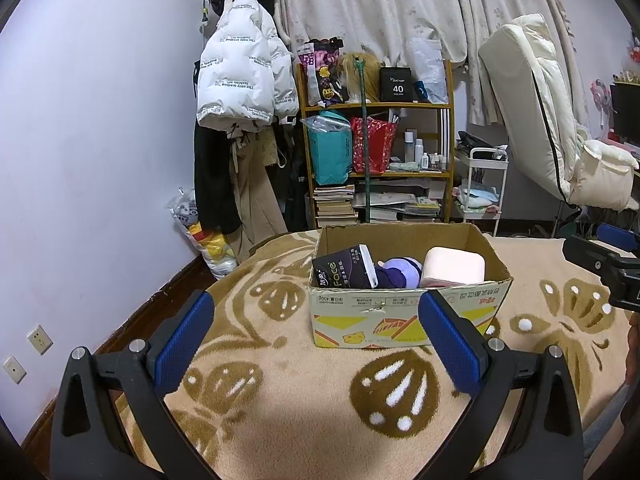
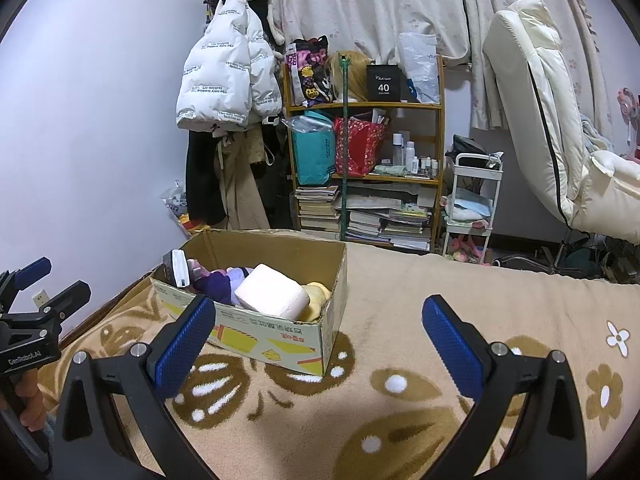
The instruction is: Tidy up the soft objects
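An open cardboard box stands on a beige blanket with brown flower patterns. Inside it lie a black tissue pack, a purple plush toy, a pale pink soft block and a yellow soft thing. My left gripper hovers open just in front of the box, with nothing between its blue pads. My right gripper is open too, to the right of the box's near corner, holding nothing. In the right wrist view the left gripper shows at the far left edge.
The blanket covers a bed whose left edge drops to a wooden floor by the wall. Behind stand a wooden shelf with bags and books, hung coats, a white cart and a folded cream mattress.
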Available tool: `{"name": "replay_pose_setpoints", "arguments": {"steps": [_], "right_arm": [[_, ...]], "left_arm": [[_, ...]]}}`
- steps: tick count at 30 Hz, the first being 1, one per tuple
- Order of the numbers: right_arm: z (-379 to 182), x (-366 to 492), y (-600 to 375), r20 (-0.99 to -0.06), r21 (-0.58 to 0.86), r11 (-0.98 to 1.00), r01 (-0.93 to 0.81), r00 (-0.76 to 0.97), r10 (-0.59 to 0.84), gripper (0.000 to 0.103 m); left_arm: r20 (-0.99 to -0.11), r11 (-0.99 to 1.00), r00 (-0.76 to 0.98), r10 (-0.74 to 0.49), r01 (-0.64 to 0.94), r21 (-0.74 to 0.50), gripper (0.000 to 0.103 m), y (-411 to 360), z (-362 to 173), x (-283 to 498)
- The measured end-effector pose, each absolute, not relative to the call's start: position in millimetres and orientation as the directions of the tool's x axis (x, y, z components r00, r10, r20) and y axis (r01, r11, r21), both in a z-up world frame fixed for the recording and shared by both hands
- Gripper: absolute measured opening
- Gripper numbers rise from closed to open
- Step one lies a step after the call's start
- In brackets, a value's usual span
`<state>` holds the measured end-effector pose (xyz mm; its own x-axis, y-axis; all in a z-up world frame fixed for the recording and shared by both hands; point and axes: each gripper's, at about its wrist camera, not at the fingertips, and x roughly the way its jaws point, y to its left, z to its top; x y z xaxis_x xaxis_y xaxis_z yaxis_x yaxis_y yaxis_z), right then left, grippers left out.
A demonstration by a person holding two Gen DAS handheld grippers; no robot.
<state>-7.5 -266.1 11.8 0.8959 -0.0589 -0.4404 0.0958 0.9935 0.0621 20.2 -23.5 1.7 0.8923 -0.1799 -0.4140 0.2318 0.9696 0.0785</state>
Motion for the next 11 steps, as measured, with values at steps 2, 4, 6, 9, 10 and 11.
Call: {"name": "replay_pose_setpoints", "arguments": {"steps": [2, 4, 6, 9, 10, 11], "right_arm": [[12.3, -7.7, -266.2, -0.440, 0.063, 0.993, 0.096, 0.896, -0.059, 0.103], [11.3, -7.8, -268.3, -0.439, 0.062, 0.993, 0.098, 0.896, -0.061, 0.103], [9.8, -7.4, -271.8, -0.439, 0.065, 0.993, 0.103, 0.896, -0.064, 0.103], [9.0, -7.9, -274.2, -0.440, 0.064, 0.992, 0.106, 0.896, -0.067, 0.103], [8.2, -8.3, -275.8, -0.441, 0.064, 0.992, 0.107, 0.895, -0.068, 0.103], [8.5, -8.8, -275.5, -0.441, 0.064, 0.992, 0.107, 0.895, -0.068, 0.103]], "left_arm": [[-0.414, 0.970, 0.892, -0.180, 0.232, 0.078, 0.101, -23.4, 2.0, 20.5], [-0.415, 0.969, 0.892, -0.180, 0.233, 0.081, 0.101, -23.2, 0.3, 20.2], [-0.415, 0.969, 0.892, -0.181, 0.233, 0.078, 0.101, -23.3, 0.9, 20.4], [-0.415, 0.969, 0.892, -0.181, 0.233, 0.078, 0.101, -23.7, 1.1, 20.5], [-0.415, 0.969, 0.891, -0.181, 0.233, 0.078, 0.101, -23.6, 1.6, 20.6], [-0.415, 0.969, 0.891, -0.181, 0.233, 0.078, 0.101, -23.7, 1.6, 20.6]]}}
